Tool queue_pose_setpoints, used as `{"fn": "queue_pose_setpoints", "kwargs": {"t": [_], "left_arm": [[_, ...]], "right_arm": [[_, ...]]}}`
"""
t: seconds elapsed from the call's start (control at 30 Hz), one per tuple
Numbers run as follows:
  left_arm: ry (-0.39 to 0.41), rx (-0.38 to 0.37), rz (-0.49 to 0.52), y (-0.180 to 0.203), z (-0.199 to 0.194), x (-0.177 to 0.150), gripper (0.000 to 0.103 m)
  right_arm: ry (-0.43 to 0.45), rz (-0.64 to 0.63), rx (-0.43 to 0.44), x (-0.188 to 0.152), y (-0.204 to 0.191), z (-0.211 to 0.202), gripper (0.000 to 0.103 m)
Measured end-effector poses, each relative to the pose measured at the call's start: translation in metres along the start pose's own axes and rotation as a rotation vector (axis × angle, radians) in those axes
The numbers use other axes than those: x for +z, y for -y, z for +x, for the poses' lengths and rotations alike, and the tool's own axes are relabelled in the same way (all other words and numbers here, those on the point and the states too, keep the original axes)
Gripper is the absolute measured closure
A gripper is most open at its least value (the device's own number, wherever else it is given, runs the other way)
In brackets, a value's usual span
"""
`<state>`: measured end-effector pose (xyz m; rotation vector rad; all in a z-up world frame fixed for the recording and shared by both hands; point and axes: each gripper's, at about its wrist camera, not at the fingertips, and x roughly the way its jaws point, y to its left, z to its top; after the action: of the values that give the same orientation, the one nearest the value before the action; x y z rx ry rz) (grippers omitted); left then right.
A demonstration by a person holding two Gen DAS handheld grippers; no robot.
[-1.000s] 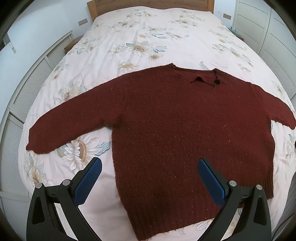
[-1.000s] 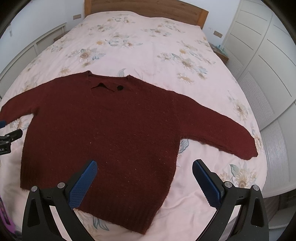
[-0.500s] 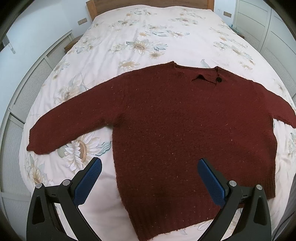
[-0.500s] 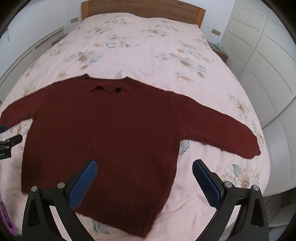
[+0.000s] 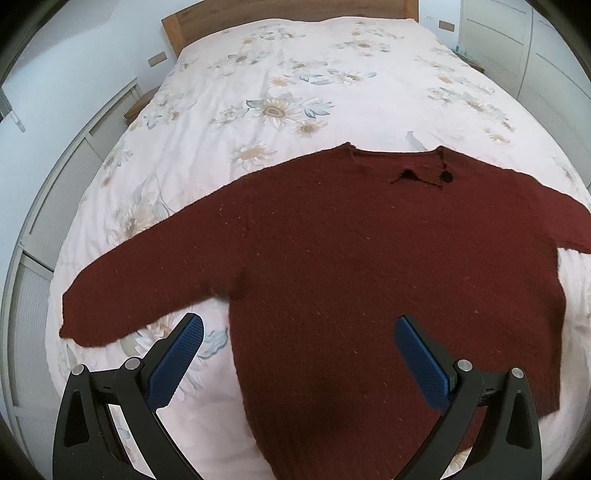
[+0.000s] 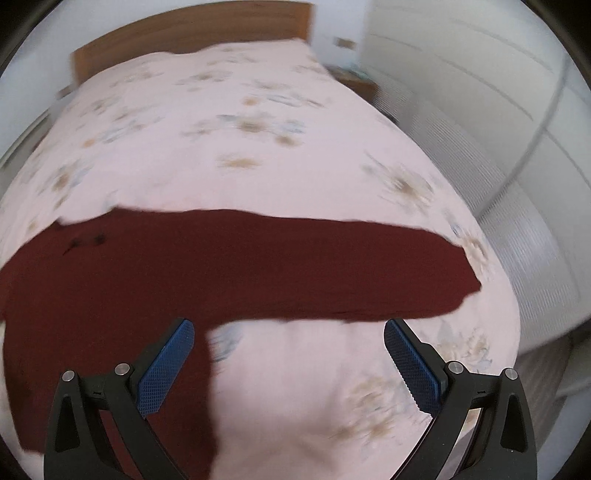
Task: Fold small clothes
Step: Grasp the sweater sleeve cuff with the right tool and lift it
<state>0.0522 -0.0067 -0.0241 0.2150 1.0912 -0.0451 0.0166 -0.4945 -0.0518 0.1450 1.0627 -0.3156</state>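
A dark red knitted sweater (image 5: 351, 258) lies flat on the bed, front up, both sleeves spread out, neck with a dark button (image 5: 447, 177) at the far side. My left gripper (image 5: 298, 328) is open and empty, above the sweater's lower left body, near the left sleeve (image 5: 147, 288). My right gripper (image 6: 289, 330) is open and empty, above the bedding just below the right sleeve (image 6: 332, 273). The right wrist view is motion-blurred.
The sweater rests on a pale pink floral duvet (image 5: 295, 81) covering a bed with a wooden headboard (image 5: 280, 14). White slatted panels (image 5: 55, 192) run along the left side. White wardrobe doors (image 6: 480, 92) and a bedside table (image 6: 362, 86) stand at the right.
The right gripper has swung to the right and closer, from over the sweater's body to below the right sleeve. The left gripper has moved slightly nearer. Both stayed open.
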Motion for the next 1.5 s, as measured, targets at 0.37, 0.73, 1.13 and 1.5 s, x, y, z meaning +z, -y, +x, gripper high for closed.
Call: {"fn": "queue_pose_setpoints", "kwargs": {"t": [0.37,0.73,1.13,1.5], "left_arm": [[-0.073,-0.003,-0.027,-0.006,0.038,0.01,0.001],[-0.142,-0.046,-0.039,-0.009,0.066,0.005,0.001],[-0.132,-0.056,-0.032,-0.006,0.07,0.005,0.001],[-0.089,-0.059,-0.051,-0.018,0.053,-0.005,0.001]], "right_arm": [[-0.199,0.409,-0.043,0.0,0.14,0.136,0.0],[-0.211,0.575,0.012,0.004,0.168,0.179,0.007],[-0.06,0.402,0.058,0.046,0.124,0.102,0.088],[0.188,0.055,0.3,0.101,-0.051,-0.038,0.088]]}}
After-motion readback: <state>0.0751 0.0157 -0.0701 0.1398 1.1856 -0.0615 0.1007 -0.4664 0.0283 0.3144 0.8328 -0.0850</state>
